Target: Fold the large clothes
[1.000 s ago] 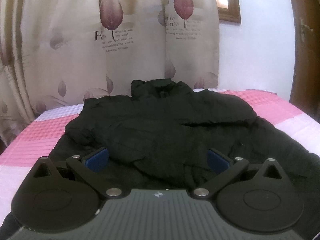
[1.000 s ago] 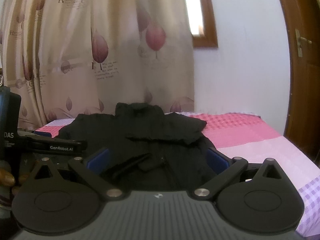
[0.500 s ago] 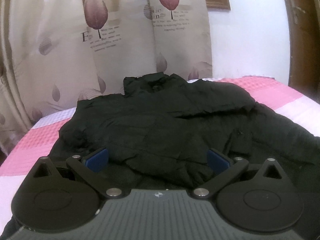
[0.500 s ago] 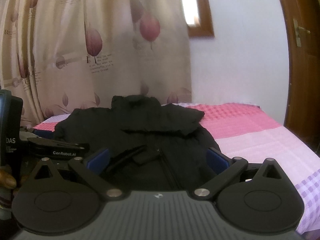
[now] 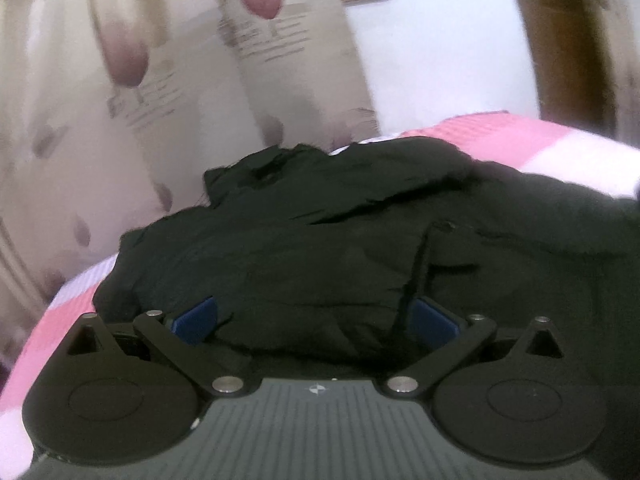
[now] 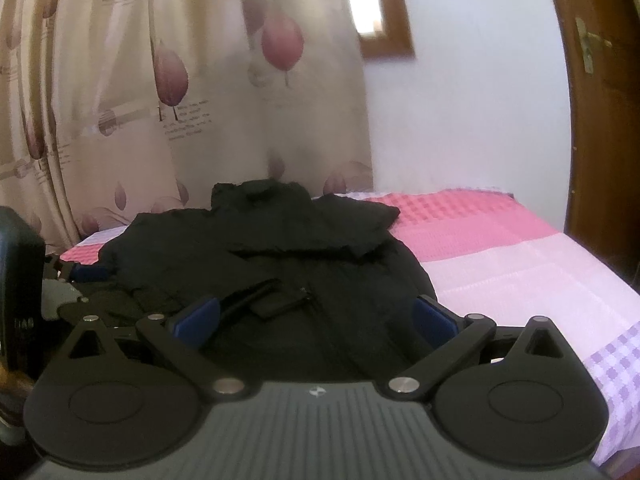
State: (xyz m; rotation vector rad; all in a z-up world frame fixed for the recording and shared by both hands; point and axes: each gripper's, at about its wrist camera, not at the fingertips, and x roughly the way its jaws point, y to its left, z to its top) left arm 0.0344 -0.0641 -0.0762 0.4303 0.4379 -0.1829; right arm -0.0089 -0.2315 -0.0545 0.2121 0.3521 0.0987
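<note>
A large black jacket lies spread on the bed, collar toward the curtain, with both sleeves folded over the body. It also shows in the right wrist view, zipper down the middle. My left gripper is open and empty, its blue pads just over the jacket's near hem. My right gripper is open and empty, low over the jacket's near hem. The left gripper shows at the left edge of the right wrist view, beside the jacket's left side.
The bed has a pink, white and purple checked cover. A leaf-print curtain hangs behind it. A white wall and a wooden door stand at the right. A small window sits high on the wall.
The left gripper has moved forward and tilted, closer over the jacket; its view is blurred by motion. The right gripper has edged forward a little. Both stay open.
</note>
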